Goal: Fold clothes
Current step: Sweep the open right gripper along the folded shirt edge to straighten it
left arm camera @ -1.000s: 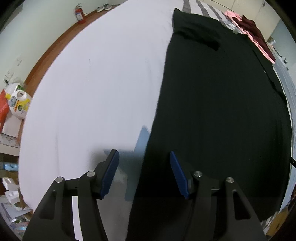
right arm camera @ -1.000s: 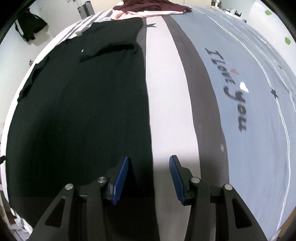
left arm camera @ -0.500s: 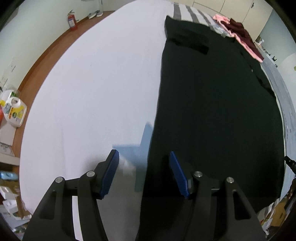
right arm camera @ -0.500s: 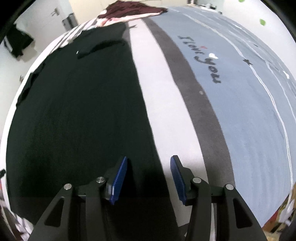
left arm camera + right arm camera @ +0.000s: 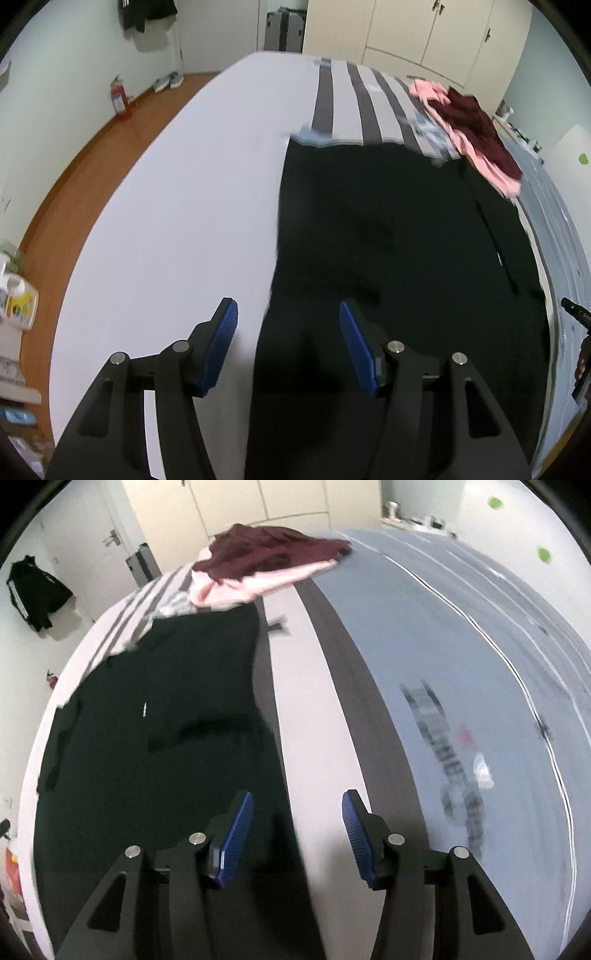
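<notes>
Black garment [image 5: 399,236] lies spread flat on the bed [image 5: 177,206], covering the middle of it lengthwise; same garment in the right wrist view [image 5: 155,738], with a small white tag or mark near its far half. Left gripper [image 5: 288,339] hovers over the garment's left edge, blue-padded fingers [image 5: 221,343] spread apart with nothing between them, one finger over the white sheet, the other over black cloth. Right gripper [image 5: 297,830] hovers over the garment's right edge, likewise released and empty, left finger above black cloth, right finger above the grey stripe of the bedcover [image 5: 443,664]. Bedcover on the right side is blue-grey with dark blurred lettering [image 5: 447,760] and thin white lines; grey and white stripes show at the far end of the bed. Beyond the black garment at the far end, a pink garment [image 5: 476,147] sits with a maroon garment [image 5: 472,122] piled on top; in the right view pink [image 5: 243,585] and maroon [image 5: 269,552] too. Cream wardrobe doors [image 5: 417,33] behind the bed. Red fire extinguisher [image 5: 120,98] stands on the wooden floor [image 5: 85,177] by the wall. Dark jacket [image 5: 35,594] hangs on the wall. Both views motion-blurred at the far edge.
</notes>
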`<state>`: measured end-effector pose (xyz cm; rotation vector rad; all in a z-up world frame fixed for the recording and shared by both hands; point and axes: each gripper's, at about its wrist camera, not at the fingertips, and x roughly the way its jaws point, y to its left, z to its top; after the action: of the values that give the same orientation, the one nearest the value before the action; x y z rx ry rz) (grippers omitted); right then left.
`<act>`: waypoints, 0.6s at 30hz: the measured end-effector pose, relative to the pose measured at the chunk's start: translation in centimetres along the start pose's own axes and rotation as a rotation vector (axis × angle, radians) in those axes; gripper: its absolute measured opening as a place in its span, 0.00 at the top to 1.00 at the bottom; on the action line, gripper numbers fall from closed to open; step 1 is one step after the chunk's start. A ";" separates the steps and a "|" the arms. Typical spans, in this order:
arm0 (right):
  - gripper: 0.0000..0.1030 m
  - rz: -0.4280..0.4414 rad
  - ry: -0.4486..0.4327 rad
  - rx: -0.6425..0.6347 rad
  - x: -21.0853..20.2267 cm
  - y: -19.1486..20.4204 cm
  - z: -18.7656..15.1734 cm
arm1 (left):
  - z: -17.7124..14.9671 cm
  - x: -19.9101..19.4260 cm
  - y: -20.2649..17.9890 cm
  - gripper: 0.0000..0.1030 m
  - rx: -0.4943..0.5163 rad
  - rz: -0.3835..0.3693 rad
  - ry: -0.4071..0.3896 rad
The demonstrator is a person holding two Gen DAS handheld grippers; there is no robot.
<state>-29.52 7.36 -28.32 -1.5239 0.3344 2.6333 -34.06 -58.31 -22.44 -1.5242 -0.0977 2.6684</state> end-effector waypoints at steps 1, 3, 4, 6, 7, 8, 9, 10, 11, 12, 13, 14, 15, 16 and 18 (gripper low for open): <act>0.53 0.008 -0.001 -0.012 1.3 0.6 2.1 | 1.5 1.3 -0.5 0.47 -0.006 0.008 -0.007; 0.53 0.031 0.001 -0.027 3.9 1.5 6.3 | 3.6 4.3 -1.3 0.47 -0.027 0.005 0.000; 0.53 0.035 0.002 -0.032 4.8 1.9 7.5 | 5.1 5.7 -1.6 0.47 -0.043 -0.009 0.001; 0.52 0.040 0.004 -0.044 6.7 2.8 9.4 | 7.1 8.3 -2.6 0.47 -0.041 -0.014 0.004; 0.51 0.043 0.005 -0.049 7.6 3.2 10.4 | 8.1 9.5 -2.5 0.47 -0.037 -0.008 0.006; 0.49 0.045 0.005 -0.055 8.5 3.7 11.4 | 9.0 10.6 -2.3 0.47 -0.032 -0.002 0.009; 0.48 0.048 0.006 -0.060 9.4 4.1 12.4 | 9.9 11.8 -2.2 0.47 -0.027 0.004 0.012; 0.48 0.051 0.007 -0.066 10.3 4.5 13.3 | 10.7 12.9 -2.0 0.47 -0.027 0.007 0.013; 0.48 0.053 0.008 -0.072 11.2 5.0 14.3 | 11.5 14.1 -1.8 0.47 -0.026 0.011 0.017; 0.48 0.056 0.009 -0.077 12.1 5.4 15.3 | 12.3 15.3 -1.6 0.47 -0.025 0.016 0.020; 0.48 0.058 0.010 -0.083 13.0 5.8 16.3 | 12.9 16.2 -1.4 0.47 -0.024 0.016 0.022; 0.48 0.061 0.011 -0.088 13.9 6.3 17.2 | 13.4 16.9 -1.3 0.47 -0.021 0.010 0.023; 0.48 0.064 0.012 -0.094 14.8 6.7 18.2 | 14.0 18.0 -1.2 0.47 -0.005 0.010 0.029; 0.48 0.059 0.016 -0.093 15.6 6.8 18.7 | 14.5 18.7 -1.3 0.47 0.012 0.016 0.032; 0.48 0.048 0.029 -0.088 16.8 6.8 19.2 | 15.3 19.8 -1.4 0.47 0.041 0.022 0.047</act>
<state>-55.45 4.46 -32.60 -1.6002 0.2636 2.6987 -57.28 -55.48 -31.54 -1.5836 -0.0235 2.6325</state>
